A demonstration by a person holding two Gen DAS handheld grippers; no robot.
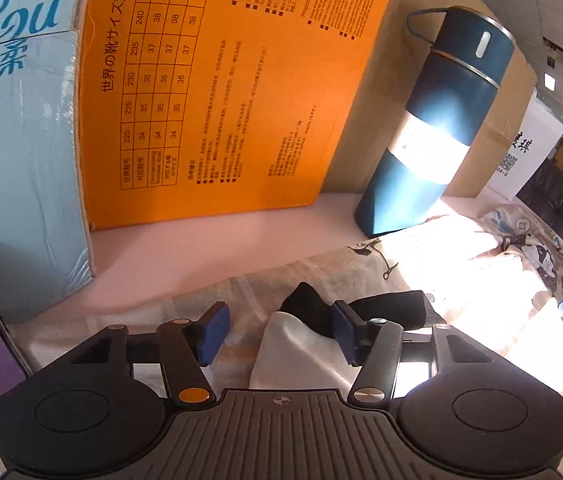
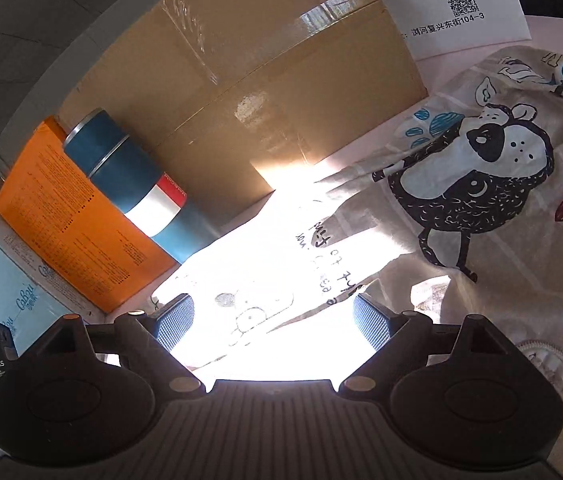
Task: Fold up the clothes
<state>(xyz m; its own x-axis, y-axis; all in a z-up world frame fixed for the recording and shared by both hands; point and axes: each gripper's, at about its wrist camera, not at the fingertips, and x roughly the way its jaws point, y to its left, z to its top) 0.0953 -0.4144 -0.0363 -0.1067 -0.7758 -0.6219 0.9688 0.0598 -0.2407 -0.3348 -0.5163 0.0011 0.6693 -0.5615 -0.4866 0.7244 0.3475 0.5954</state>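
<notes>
Two hand-held grippers, both released, above printed garment (image 2: 501, 184) spread on pink worktop (image 1: 209, 248). Left hand-held gripper (image 1: 277, 330): jaws apart, straddling white-and-black sock (image 1: 301, 344) directly ahead, nothing gripped. Right hand-held gripper (image 2: 271, 326): jaws apart over sunlit cloth, cartoon-dog print ahead and to the right. Step, as judged: approach before grasp. Next move: closing on a fabric edge, lifting, folding over.

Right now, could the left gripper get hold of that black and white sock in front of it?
Probably yes. The left gripper is open, and the sock lies on the printed cloth right between its fingers, with nothing covering it. The flask stands well behind.
</notes>
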